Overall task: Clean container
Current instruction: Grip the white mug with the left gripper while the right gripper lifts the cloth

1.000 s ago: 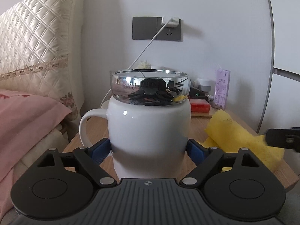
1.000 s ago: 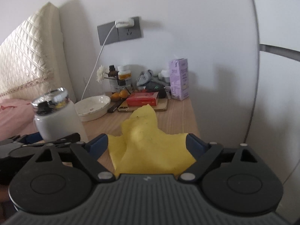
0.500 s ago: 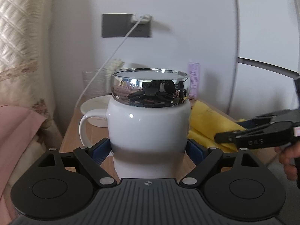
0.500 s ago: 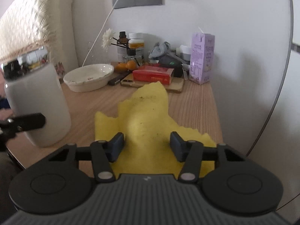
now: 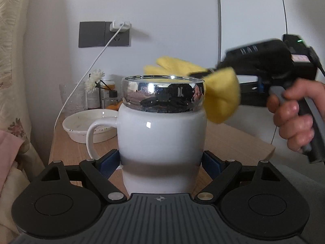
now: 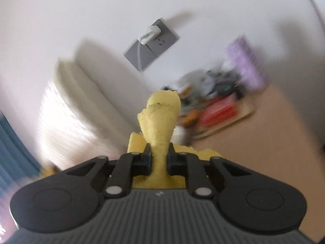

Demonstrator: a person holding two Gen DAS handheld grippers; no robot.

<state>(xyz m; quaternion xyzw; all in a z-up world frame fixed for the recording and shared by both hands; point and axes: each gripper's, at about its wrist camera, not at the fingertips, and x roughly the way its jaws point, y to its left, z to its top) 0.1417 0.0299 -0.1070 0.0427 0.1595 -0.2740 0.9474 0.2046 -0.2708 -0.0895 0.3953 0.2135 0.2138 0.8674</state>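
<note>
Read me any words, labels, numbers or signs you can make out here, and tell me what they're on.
No text is readable.
Right gripper: pale marks on its body and a pinkish label, both blurred.
Purple carton: motion-blurred.
Red box: blurred.
Bottles behind the mug: labels too small.

Soft daylight, right view motion-blurred, fisheye edges

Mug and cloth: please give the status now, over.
Left gripper shut on white mug. Right gripper shut on yellow cloth, raised beside mug's chrome rim. Nothing blocking.
</note>
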